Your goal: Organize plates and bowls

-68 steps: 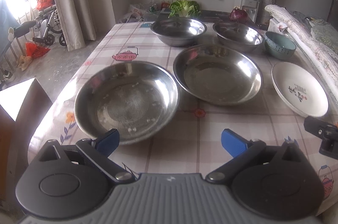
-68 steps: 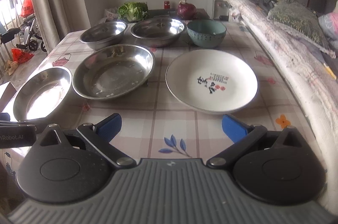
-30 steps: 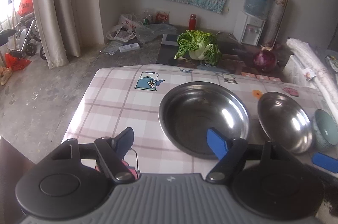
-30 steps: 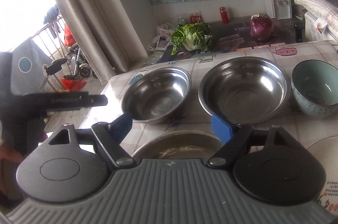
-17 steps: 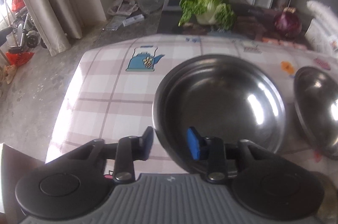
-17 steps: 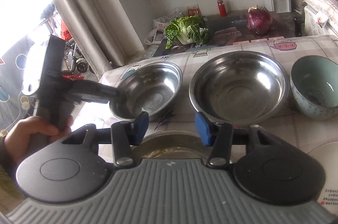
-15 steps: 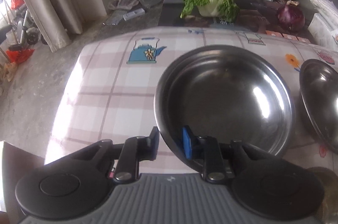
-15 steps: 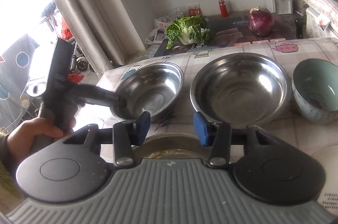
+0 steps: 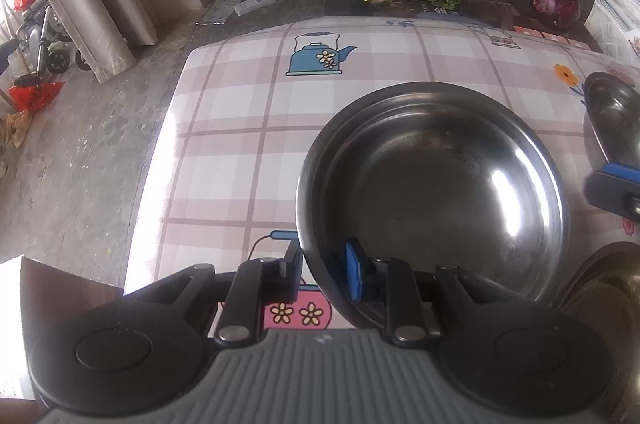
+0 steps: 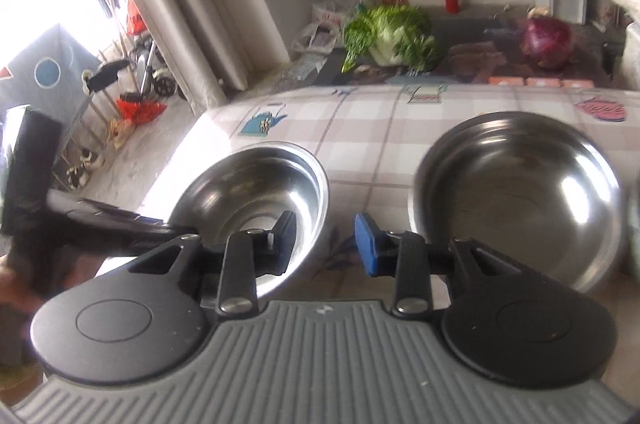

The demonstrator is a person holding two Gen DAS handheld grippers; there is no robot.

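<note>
In the left wrist view, the left gripper [image 9: 323, 270] has its jaws nearly closed over the near rim of the left steel bowl [image 9: 434, 184], which sits on the checked tablecloth [image 9: 240, 128] straight ahead. In the right wrist view, the right gripper [image 10: 325, 238], its jaws just narrowed with nothing between them, hovers between that bowl and the right steel bowl [image 10: 516, 192]. This looks like the pick-up step; next probably a lift for stacking.

Checked tablecloth table [image 9: 248, 128], two steel bowls [image 10: 256, 192], perhaps more

Blown-out window glare left; blurred right view.
</note>
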